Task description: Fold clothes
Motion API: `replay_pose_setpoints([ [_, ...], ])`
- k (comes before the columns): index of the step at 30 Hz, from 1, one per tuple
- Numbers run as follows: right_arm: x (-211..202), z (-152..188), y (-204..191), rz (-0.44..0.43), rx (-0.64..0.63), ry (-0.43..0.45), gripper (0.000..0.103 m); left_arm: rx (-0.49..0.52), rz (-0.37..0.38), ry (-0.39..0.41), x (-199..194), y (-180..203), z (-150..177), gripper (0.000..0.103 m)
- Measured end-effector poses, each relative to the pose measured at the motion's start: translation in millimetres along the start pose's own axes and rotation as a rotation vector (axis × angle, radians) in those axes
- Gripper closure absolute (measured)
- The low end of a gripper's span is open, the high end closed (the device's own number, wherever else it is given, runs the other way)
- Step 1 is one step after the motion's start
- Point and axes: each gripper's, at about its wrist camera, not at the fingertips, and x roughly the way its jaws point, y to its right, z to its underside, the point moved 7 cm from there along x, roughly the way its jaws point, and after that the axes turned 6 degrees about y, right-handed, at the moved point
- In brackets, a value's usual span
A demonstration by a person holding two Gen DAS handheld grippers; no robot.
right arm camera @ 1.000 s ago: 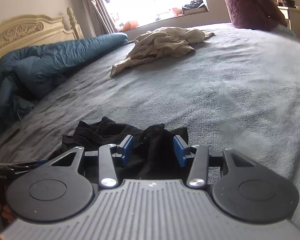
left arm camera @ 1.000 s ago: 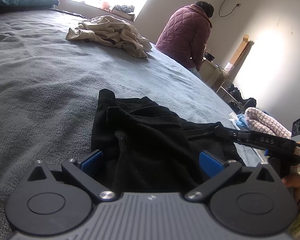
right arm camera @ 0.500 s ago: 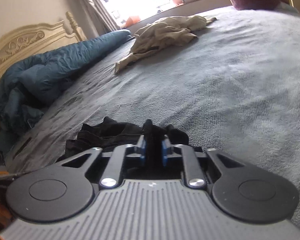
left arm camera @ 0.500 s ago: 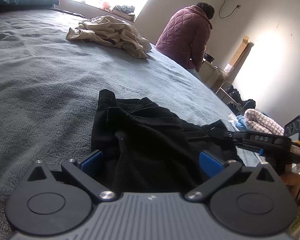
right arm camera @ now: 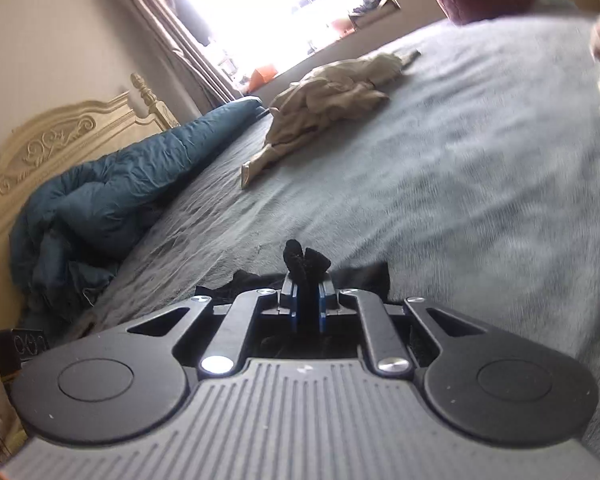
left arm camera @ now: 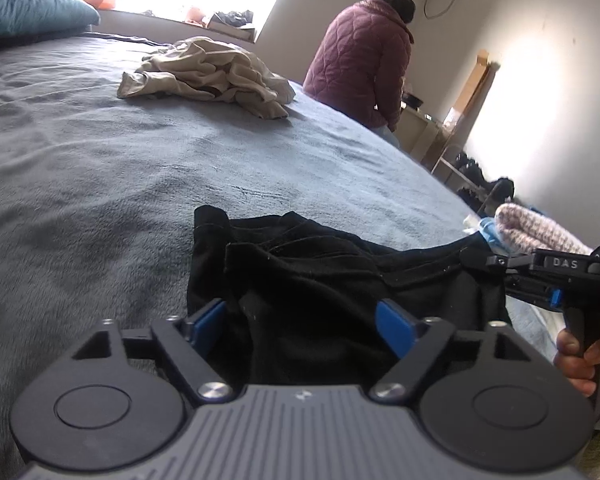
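Right tool pinches black garment; left tool closing around it, perhaps untouched; beige clothes beyond.

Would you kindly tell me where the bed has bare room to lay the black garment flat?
The grey blanket is bare between the black garment and the beige clothes heap. It is crowded at the near edge, around both grippers, and by the teal duvet.

Black garment on bed, beige clothes far behind

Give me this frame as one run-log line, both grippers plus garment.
left gripper: closing, black garment between jaws, not pinched | right gripper: shut on black garment | beige clothes: untouched on bed
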Motion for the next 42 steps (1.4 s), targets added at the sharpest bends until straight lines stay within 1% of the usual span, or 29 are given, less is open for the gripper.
replay_pose_setpoints([
  [1,0.1,1.2,2.0,-0.008,0.013,-0.002,0.095,-0.002,-0.003,-0.003,3.7,-1.3,-1.1,0.028],
  [2,-0.1,1.5,3.1,-0.015,0.021,-0.001,0.095,-0.007,-0.007,-0.008,7.6,-2.9,-2.2,0.035],
  [3,-0.3,1.7,4.1,-0.023,0.029,0.001,0.095,-0.015,-0.009,-0.010,11.4,-5.0,-3.5,0.039],
  [4,-0.6,1.9,5.1,-0.031,0.037,0.003,0.095,-0.024,-0.012,-0.012,15.1,-7.5,-4.8,0.049],
  [5,-0.5,2.4,5.5,-0.032,0.038,0.003,0.095,-0.033,-0.014,-0.014,18.7,-9.9,-6.0,0.061],
  [7,-0.1,3.5,5.8,-0.032,0.038,0.001,0.095,-0.062,-0.033,0.004,21.8,-16.9,-10.9,0.073],
  [10,0.6,5.1,6.6,-0.029,0.033,-0.002,0.095,-0.176,-0.029,0.088,13.7,-30.4,-20.5,0.073],
  [11,0.7,5.6,7.0,-0.028,0.031,-0.003,0.094,-0.206,-0.014,0.093,11.9,-33.7,-21.5,0.067],
  [12,0.5,6.0,7.5,-0.029,0.033,-0.003,0.094,-0.228,0.007,0.081,11.4,-36.0,-21.3,0.062],
  [13,0.2,6.4,8.0,-0.030,0.035,-0.004,0.094,-0.244,0.029,0.061,11.7,-36.9,-19.9,0.050],
  [14,-0.2,6.2,8.7,-0.031,0.039,-0.004,0.093,-0.250,0.049,0.034,12.4,-36.5,-16.8,0.042],
  [16,-0.8,6.4,9.3,-0.035,0.044,-0.005,0.093,-0.238,0.085,-0.007,13.4,-33.1,-10.9,0.039],
  [18,-1.0,6.6,9.5,-0.038,0.048,-0.006,0.092,-0.223,0.096,-0.014,14.5,-29.6,-9.3,0.039],
  [19,-1.1,7.0,9.7,-0.038,0.051,-0.006,0.092,-0.220,0.094,-0.010,15.6,-28.2,-10.0,0.041],
  [21,-1.2,7.7,8.8,-0.041,0.054,-0.007,0.092,-0.215,0.100,0.003,19.0,-24.5,-12.8,0.053],
  [22,-1.4,8.0,8.2,-0.039,0.052,-0.007,0.092,-0.213,0.105,0.009,20.7,-22.5,-14.4,0.071],
  [23,-2.4,7.7,6.2,-0.040,0.042,-0.005,0.092,-0.197,0.107,0.020,20.8,-19.3,-15.7,0.083],
  [25,-4.8,7.2,1.8,-0.043,0.021,-0.002,0.092,-0.149,0.108,0.047,16.4,-11.2,-16.8,0.091],
  [28,-12.9,6.2,-10.4,-0.050,-0.049,0.013,0.092,-0.077,0.107,0.090,2.1,1.0,-14.7,0.094],
  [32,-26.6,8.6,-25.4,-0.060,-0.138,0.037,0.092,0.006,0.094,0.148,-21.4,13.5,-11.0,0.094],
  [35,-37.6,14.3,-36.5,-0.065,-0.192,0.061,0.092,0.039,0.099,0.206,-41.2,21.6,-10.1,0.094],
  [37,-45.8,18.6,-45.4,-0.058,-0.238,0.088,0.092,0.041,0.103,0.234,-51.5,25.6,-10.1,0.094],
  [42,-58.3,23.7,-64.8,-0.058,-0.317,0.134,0.092,-0.011,0.097,0.283,-70.8,23.5,-18.1,0.095],
])
